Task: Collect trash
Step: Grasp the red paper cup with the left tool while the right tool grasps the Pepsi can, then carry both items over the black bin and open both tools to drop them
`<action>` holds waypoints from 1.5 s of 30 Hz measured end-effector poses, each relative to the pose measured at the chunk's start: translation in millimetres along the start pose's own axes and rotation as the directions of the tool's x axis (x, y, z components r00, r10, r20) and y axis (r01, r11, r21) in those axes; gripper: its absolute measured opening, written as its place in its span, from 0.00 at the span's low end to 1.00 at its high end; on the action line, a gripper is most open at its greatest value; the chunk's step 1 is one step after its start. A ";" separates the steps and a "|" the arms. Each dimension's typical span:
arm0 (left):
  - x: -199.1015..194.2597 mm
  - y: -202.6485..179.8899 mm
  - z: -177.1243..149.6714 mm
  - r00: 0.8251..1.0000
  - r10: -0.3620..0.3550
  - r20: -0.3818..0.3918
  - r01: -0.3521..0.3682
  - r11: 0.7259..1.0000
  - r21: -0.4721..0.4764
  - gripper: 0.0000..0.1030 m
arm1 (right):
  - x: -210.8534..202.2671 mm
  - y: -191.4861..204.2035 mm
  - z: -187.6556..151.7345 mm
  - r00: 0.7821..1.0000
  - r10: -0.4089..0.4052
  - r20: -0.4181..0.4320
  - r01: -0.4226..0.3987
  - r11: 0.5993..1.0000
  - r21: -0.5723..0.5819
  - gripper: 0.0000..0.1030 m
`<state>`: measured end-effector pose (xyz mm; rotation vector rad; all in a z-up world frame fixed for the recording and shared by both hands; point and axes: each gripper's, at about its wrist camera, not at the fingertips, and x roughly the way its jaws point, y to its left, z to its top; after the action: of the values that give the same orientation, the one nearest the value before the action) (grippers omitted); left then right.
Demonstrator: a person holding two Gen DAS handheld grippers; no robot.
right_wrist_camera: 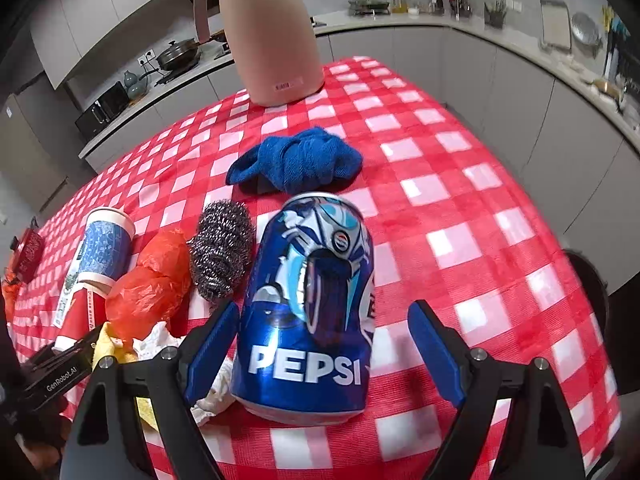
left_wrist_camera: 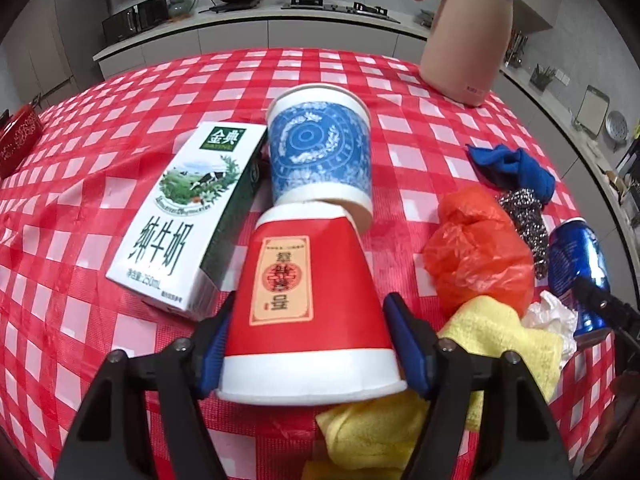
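Note:
A red paper cup (left_wrist_camera: 308,280) lies on its side on the checked tablecloth (left_wrist_camera: 120,208), rim toward the camera. My left gripper (left_wrist_camera: 312,300) is shut on it, blue pads against both sides near the rim. A blue-patterned paper cup (left_wrist_camera: 318,156) lies mouth to base beyond it, with a milk carton (left_wrist_camera: 180,216) on its left. A blue Pepsi can (right_wrist_camera: 312,304) stands between the fingers of my right gripper (right_wrist_camera: 324,306), which is open; the left pad is close to the can and a gap shows on the right. An orange plastic bag (left_wrist_camera: 476,248) and crumpled white paper (left_wrist_camera: 552,316) lie between the two grippers.
A yellow cloth (left_wrist_camera: 496,336) lies under and right of the red cup. A steel scourer (right_wrist_camera: 220,252) and a blue cloth (right_wrist_camera: 300,160) sit behind the can. A pink thermos jug (right_wrist_camera: 272,40) stands at the far edge. A red box (left_wrist_camera: 18,140) is at far left.

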<state>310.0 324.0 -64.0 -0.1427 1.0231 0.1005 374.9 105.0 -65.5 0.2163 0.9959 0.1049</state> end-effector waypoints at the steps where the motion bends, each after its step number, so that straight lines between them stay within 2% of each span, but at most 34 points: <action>1: -1.9 0.4 -0.2 1.000 -0.003 0.010 0.003 1.000 -0.001 0.64 | 2.2 0.0 -0.4 1.000 0.010 -0.007 -0.010 1.000 0.004 0.85; 4: -6.1 1.7 0.5 0.999 -0.013 0.030 0.013 1.000 0.000 0.56 | 3.2 1.9 -3.4 1.000 0.025 -0.002 -0.025 1.000 0.004 0.80; 5: -7.7 1.6 0.8 0.999 -0.016 0.038 0.016 1.000 -0.001 0.54 | 3.5 2.7 -3.9 0.999 0.032 -0.002 -0.032 0.999 0.000 0.70; 10: -12.1 -1.5 0.9 0.998 -0.024 0.057 0.024 1.000 -0.001 0.49 | 1.6 5.1 -5.4 0.999 0.032 0.009 -0.032 0.999 -0.019 0.70; 22: -51.8 -29.7 1.6 0.988 -0.057 0.146 0.053 0.998 0.031 0.49 | -35.1 -7.1 -5.4 0.994 0.049 0.099 -0.045 0.998 -0.042 0.70; 28: -65.0 -67.0 -8.2 0.984 -0.101 0.149 0.094 0.994 0.059 0.49 | -60.0 -30.4 -9.6 0.990 0.061 0.126 -0.056 0.998 -0.042 0.70; 39: -75.6 -160.7 -41.8 0.975 -0.176 0.133 0.163 0.981 0.102 0.49 | -103.6 -115.5 -25.7 0.988 0.041 0.147 -0.040 0.999 -0.011 0.70; 45: -65.4 -210.8 -49.5 0.961 -0.263 0.083 0.241 0.948 0.207 0.49 | -120.9 -159.6 -32.7 0.985 -0.024 0.170 0.012 0.997 0.070 0.70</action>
<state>266.1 106.9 -18.4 -0.0875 0.8920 -0.2233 280.2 -68.5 -19.9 0.2748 0.8310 0.0343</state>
